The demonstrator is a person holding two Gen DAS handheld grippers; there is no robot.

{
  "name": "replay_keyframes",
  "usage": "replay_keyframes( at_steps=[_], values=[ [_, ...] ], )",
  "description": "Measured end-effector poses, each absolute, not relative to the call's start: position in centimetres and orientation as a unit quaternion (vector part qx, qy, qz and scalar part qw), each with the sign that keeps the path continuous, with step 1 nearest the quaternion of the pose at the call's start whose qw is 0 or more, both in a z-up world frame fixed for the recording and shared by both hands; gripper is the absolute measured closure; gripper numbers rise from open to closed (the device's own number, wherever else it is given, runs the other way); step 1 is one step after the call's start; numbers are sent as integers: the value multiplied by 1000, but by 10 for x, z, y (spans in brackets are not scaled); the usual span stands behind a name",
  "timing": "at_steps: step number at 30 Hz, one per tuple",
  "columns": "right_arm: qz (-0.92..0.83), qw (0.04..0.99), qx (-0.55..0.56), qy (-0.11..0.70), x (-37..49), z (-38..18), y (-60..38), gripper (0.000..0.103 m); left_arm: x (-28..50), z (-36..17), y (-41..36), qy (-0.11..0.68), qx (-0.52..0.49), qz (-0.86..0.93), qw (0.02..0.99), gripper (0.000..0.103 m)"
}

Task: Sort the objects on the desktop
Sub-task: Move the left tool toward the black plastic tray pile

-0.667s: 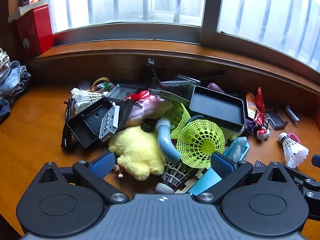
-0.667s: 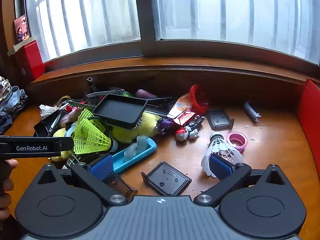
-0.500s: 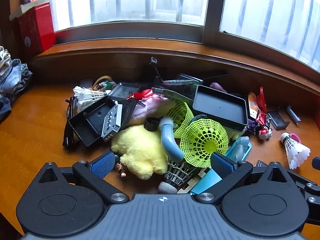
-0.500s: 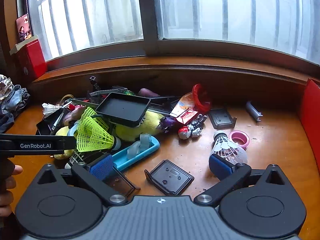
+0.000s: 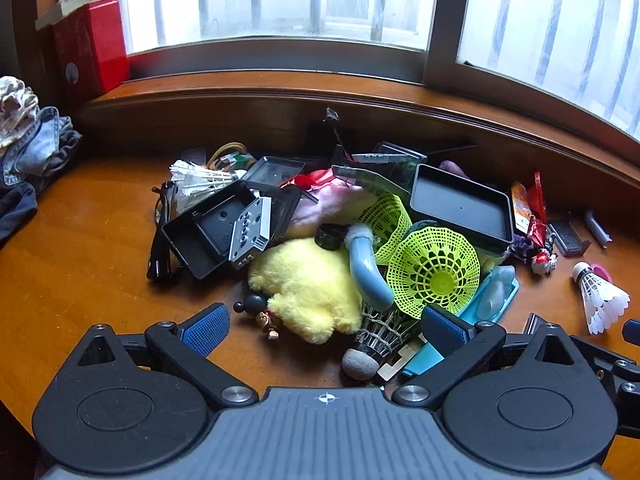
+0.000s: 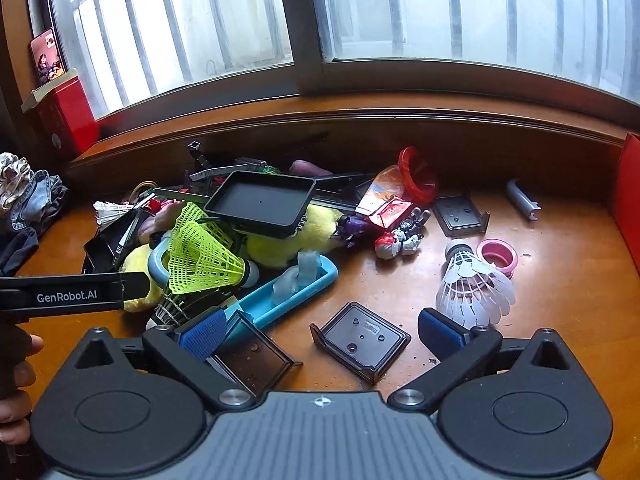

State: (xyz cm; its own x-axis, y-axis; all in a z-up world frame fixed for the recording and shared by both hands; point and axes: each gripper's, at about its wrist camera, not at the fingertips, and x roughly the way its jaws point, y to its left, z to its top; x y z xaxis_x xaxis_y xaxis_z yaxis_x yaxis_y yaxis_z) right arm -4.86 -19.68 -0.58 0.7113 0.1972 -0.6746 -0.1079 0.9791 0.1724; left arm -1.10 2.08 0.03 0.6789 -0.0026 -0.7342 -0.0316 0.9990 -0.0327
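- The left gripper [image 5: 326,326] has its jaws spread wide and grips nothing; its blue pads [image 5: 206,328] flank the near edge of the heap on the wooden desk [image 5: 80,264].
- The right gripper [image 6: 320,334] is likewise wide open and empty. A small black plastic tray [image 6: 362,340] lies flat on the desk between its fingers, and a clear dark lid [image 6: 254,354] sits just beside its left pad.
- At 1 o'clock of the right gripper, just past its right pad, a white feather shuttlecock [image 6: 474,284] lies on its side, touching a pink ring [image 6: 498,256] behind it.
- At 12 o'clock of the left gripper, a yellow plush toy [image 5: 308,288] rests near, with a dark feather shuttlecock [image 5: 374,344] at its right edge and a bent blue tube [image 5: 366,268] lying over it.
- At 1 o'clock, a green plastic shuttlecock [image 5: 434,272] faces open-end toward the camera, above a light blue tray [image 5: 488,300].
- Farther on, a black rectangular tray [image 5: 460,208] sits tilted atop the pile; at 11 o'clock an open black box [image 5: 216,228] holds a grey block.
- A small toy figure [image 6: 396,240] and red snack packets [image 6: 388,208] lie at 12 o'clock of the right gripper, beyond the small tray.
- A red box [image 5: 90,44] stands at 10 o'clock on the window sill.
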Motion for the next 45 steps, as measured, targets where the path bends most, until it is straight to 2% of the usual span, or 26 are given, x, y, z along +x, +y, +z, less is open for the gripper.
replay_keyframes(
  at_steps=[13, 20, 25, 33, 45],
  values=[
    [91, 925, 57, 365, -41, -4, -190, 1, -2, -13, 21, 447, -24, -28, 894, 0],
    [90, 923, 53, 369, -35, -5, -182, 1, 6, -11, 30, 440, -27, -40, 897, 0],
    [88, 924, 51, 368, -31, -6, -177, 1, 8, -15, 30, 445, -54, -113, 887, 0],
    [95, 926, 41, 362, -26, -5, -167, 1, 19, -23, 37, 471, -41, -88, 877, 0],
    [107, 916, 36, 385, -17, -13, -152, 2, 38, -25, 86, 406, -33, -18, 913, 0]
  ],
)
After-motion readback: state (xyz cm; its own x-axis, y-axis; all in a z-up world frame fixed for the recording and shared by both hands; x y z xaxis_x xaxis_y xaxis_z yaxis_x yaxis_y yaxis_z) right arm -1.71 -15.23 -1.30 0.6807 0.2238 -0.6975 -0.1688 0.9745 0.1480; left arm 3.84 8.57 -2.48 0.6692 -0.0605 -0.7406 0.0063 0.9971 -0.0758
